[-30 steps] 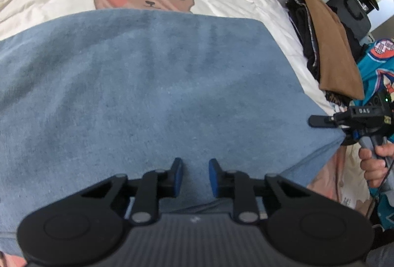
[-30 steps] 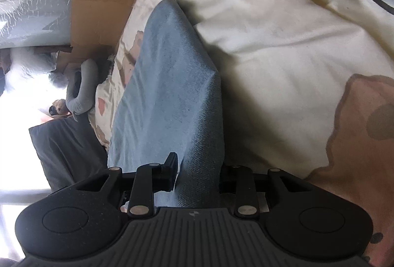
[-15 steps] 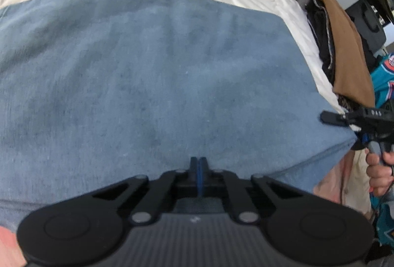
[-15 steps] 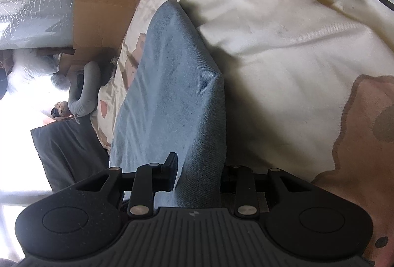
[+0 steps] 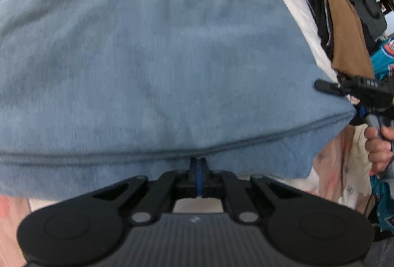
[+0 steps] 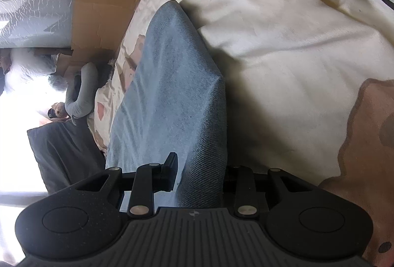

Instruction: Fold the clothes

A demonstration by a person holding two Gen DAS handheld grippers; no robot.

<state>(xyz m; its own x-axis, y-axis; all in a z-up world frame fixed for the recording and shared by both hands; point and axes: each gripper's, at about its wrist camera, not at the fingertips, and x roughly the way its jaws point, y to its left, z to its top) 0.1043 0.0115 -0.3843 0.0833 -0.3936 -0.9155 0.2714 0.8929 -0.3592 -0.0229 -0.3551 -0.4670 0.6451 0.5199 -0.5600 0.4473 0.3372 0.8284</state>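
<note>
Left tongs (image 5: 198, 163) pinched flat at the cloth (image 5: 152, 50) hem; right tongs (image 6: 197, 168) clamp its corner. I'd lift both evenly.

Right gripper (image 5: 364, 84) housing: small white marking, maybe "DAS".

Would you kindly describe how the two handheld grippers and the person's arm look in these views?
Each gripper is matte black plastic: a ribbed central body, two rounded lobes, linkage arms with silver pivot pins. The left gripper has blue-padded jaws. Seen from the left wrist view, the right gripper carries a small white marking and a blue part, with a thin dark cable beside the hand. A grey sleeve covers the other arm.
</note>
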